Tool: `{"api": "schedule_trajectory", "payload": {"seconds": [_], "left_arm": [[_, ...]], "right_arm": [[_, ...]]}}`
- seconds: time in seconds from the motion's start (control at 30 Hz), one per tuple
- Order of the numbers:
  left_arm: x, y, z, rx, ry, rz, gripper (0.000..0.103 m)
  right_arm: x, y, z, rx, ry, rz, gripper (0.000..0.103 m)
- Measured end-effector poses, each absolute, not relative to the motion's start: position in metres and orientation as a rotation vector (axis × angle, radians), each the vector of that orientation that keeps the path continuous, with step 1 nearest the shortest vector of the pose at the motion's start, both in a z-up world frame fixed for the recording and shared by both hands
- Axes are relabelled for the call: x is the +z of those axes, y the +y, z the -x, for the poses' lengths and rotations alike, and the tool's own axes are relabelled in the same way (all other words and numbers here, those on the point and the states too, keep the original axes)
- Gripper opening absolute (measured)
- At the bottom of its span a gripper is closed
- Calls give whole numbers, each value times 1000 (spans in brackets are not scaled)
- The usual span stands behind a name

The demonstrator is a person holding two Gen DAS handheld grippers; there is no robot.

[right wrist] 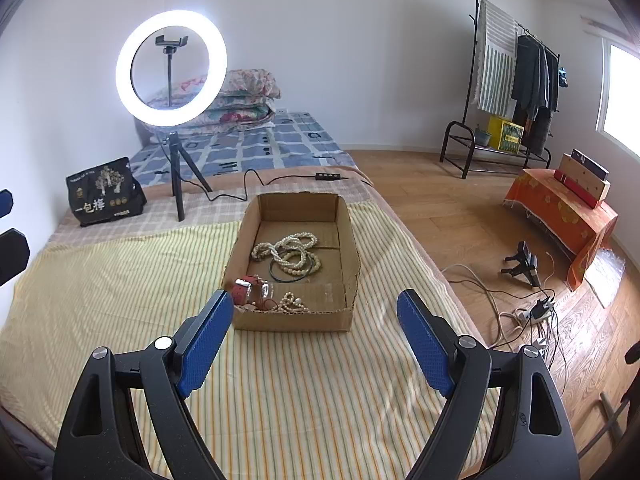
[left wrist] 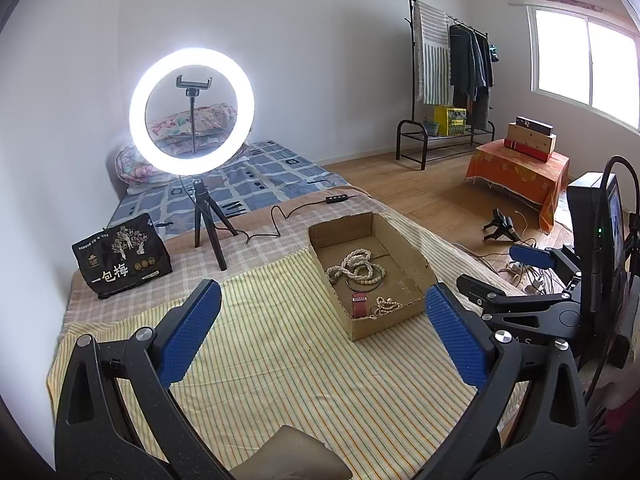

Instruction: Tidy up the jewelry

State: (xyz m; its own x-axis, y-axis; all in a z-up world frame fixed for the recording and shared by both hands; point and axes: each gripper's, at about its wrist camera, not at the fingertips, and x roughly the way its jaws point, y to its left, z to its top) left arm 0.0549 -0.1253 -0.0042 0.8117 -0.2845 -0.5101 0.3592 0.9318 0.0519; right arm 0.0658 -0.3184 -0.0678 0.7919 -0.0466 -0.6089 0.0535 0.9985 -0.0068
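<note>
My left gripper had its blue ribbed pads spread wide with nothing between them, hanging over the yellow striped cloth that covered the near part of the bed. My right gripper was released as well, its blue pads well apart and empty, pointing down toward the shallow brown cardboard box that sat on the same cloth just beyond the fingertips. Inside the box I saw a long cream bead necklace piled in loops near the middle, touching a thin black ring-shaped cord. A red strap watch lay in the near left corner, and a smaller cream bead strand lay beside it against the near wall. In the left wrist view the box stood ahead and to the right of my left pads, and the right gripper showed at the right edge. Farther back on the checked blanket stood a lit white ring light on a black tripod, with a black printed bag to its left.
</note>
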Motion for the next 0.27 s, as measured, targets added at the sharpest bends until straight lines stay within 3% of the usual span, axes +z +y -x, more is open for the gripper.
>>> {"api": "schedule_trajectory", "payload": {"seconds": [0.27], "left_arm": [[-3, -128, -54, -357, 524, -133, 103]], "right_arm": [[-71, -319, -65, -53, 659, -10, 84]]}}
